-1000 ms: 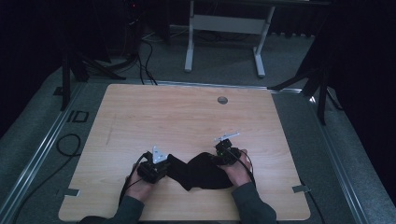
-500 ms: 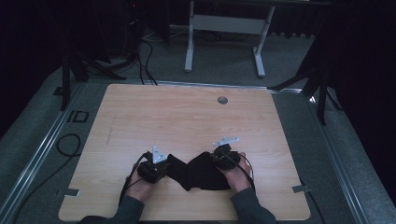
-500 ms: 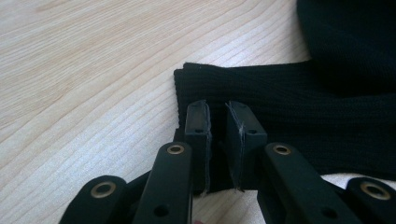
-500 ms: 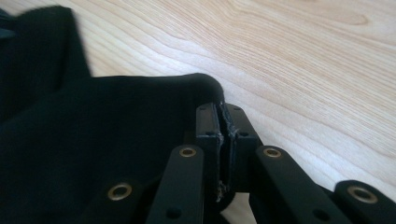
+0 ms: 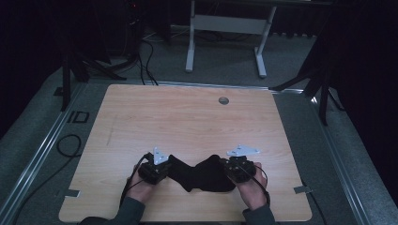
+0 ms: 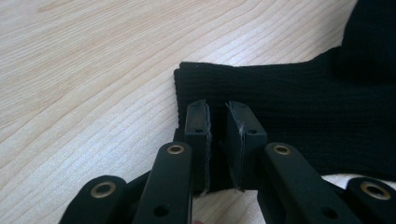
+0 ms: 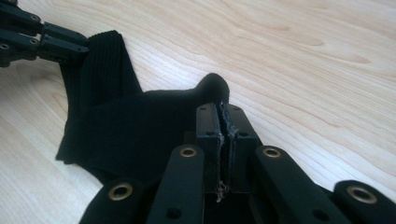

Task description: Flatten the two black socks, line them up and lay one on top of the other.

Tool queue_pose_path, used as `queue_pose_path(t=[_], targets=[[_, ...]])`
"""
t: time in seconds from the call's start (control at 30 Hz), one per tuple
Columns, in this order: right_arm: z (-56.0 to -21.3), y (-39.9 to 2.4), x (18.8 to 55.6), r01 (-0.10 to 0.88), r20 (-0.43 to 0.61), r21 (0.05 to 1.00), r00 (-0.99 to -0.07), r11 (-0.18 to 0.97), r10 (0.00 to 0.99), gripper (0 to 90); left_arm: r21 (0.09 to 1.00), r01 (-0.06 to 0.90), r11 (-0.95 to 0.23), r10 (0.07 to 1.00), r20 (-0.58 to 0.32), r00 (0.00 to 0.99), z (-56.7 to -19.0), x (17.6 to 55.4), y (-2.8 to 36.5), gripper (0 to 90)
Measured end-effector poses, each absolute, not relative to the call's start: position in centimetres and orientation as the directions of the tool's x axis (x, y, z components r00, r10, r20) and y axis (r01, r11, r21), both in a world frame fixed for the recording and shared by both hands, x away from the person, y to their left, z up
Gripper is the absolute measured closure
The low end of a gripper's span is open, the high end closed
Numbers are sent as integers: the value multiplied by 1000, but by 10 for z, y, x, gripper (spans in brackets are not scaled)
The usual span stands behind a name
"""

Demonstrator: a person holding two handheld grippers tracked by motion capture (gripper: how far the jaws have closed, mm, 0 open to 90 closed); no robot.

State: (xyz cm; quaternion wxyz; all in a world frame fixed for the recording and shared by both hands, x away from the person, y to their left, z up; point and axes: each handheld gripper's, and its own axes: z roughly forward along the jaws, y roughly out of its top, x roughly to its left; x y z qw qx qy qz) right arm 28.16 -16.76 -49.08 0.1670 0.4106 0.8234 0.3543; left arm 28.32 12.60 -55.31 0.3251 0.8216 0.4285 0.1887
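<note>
A: Watching from the side. Black sock [image 5: 199, 172] sits at the near edge of the table [image 5: 187, 117], between the person's two hands.

B: Grip state?

A: Left gripper [image 6: 218, 122]: jaws narrow, a slim gap between the pads, ribbed cuff [image 6: 261, 88] of the sock lying between and under them. Looks pinched, thin fabric. Right gripper [image 7: 222, 122]: jaws pressed together on the other end of the sock, frayed threads showing at the pad seam.

B: So both ends held?

A: Yes, as far as I can judge. From the high view the left gripper [image 5: 157, 169] is at the sock's left end, the right gripper [image 5: 237, 168] at its right end, sock spanning the space between them.

B: Flat yet?

A: No. The middle is bunched and humped, wider and crumpled toward the right. In the right gripper view there's a rounded lump of fabric [image 7: 212, 86] just past the jaws, probably heel or toe, can't tell which.

B: Progress?

A: My read: grasp done on both ends, straightening or folding not finished. Left to do: pull it taut or lay it flat, then release. Rest of the table is bare wood apart from a small round cable port [image 5: 224, 100] at the far side.
</note>
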Motion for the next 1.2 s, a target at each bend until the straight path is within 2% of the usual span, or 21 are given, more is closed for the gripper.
queue_pose_path(t=[0.37,0.63,1.0,1.2], targets=[[-496,-193,260,599,31,699,-573,392,819,857,695,580,-426,825,35,564,-553,283,126,796],[-513,-208,260,643,67,664,-560,382,826,855,693,579,-430,822,36,568,-553,283,126,796],[-540,-200,268,660,-23,579,-573,478,819,821,692,582,-428,820,27,571,-552,284,127,786],[-546,-203,279,659,-16,606,-551,446,835,778,692,583,-426,820,23,571,-552,284,127,786]])
